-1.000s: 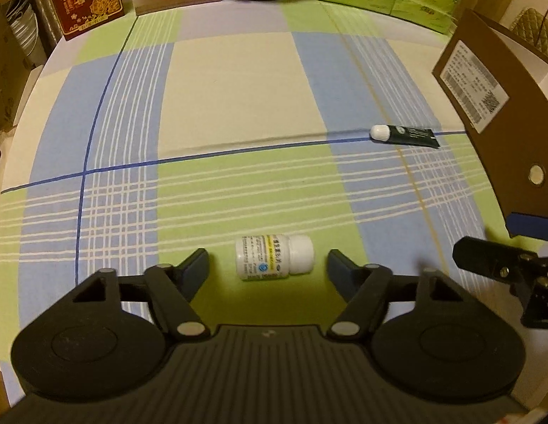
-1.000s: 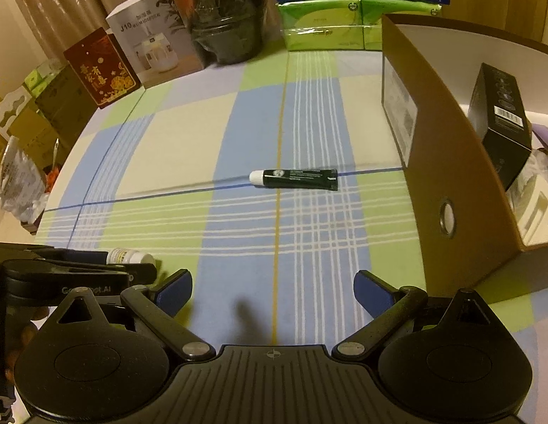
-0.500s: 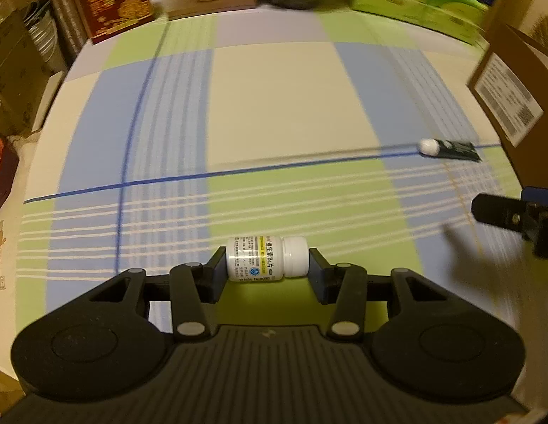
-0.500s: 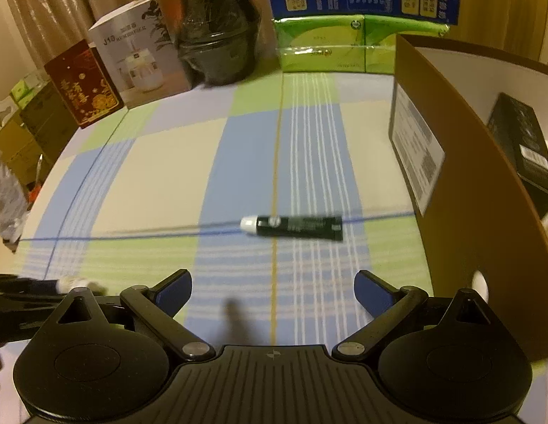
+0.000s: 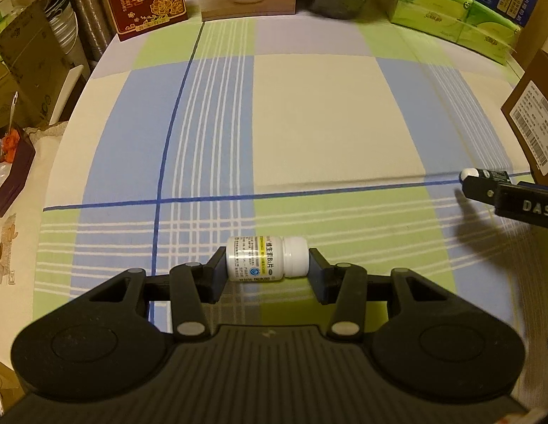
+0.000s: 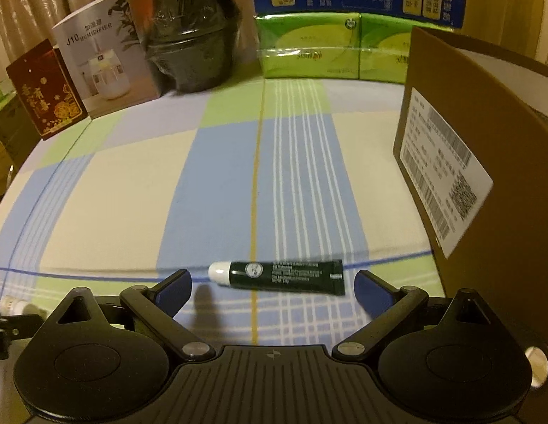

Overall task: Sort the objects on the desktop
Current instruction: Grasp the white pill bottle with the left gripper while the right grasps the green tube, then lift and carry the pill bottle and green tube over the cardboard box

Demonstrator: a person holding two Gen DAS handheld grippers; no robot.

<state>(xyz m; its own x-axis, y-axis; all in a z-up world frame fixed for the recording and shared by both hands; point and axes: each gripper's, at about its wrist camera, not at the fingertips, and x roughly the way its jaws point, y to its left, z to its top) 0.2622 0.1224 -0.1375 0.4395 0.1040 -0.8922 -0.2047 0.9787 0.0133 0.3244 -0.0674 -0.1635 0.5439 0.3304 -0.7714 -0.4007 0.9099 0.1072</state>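
The left tongs (image 5: pixel 267 270) are pinching a small white plastic pill bottle (image 5: pixel 266 258) end to end, while the right tongs (image 6: pixel 272 288), spread wide, are bracketing a dark green ointment tube (image 6: pixel 276 277) lying crosswise on the checked desk (image 6: pixel 217 190).

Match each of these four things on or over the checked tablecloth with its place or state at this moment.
Things:
1. pill bottle
2. dark tube
3. brown box
4. red carton

States:
A. stands at the table's far left corner
B. lies between open fingers, untouched
C. clamped end to end, on its side
D. stands at the right, bearing a barcode label

Pairs: 1-C, 2-B, 3-D, 4-A
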